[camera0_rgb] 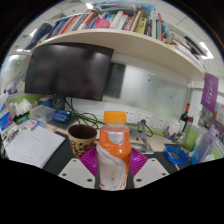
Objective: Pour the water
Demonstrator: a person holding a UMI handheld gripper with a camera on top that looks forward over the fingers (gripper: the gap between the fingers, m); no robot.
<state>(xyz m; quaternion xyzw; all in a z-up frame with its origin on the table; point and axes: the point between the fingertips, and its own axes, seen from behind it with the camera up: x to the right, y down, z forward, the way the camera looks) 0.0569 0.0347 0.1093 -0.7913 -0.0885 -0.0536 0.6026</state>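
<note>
An orange bottle (113, 150) with an orange cap and a white label stands upright between my fingers. My gripper (113, 168) is shut on the bottle, with the magenta pads (89, 160) pressing on both of its sides. Beyond the left finger, a brown mug (82, 135) with a dark inside stands on the desk. The bottle's lower part is hidden between the fingers.
A dark monitor (68, 70) hangs behind the mug under a shelf of books (120, 22). White papers (35, 146) lie at the left. A blue object (177, 154) and several small items crowd the desk at the right.
</note>
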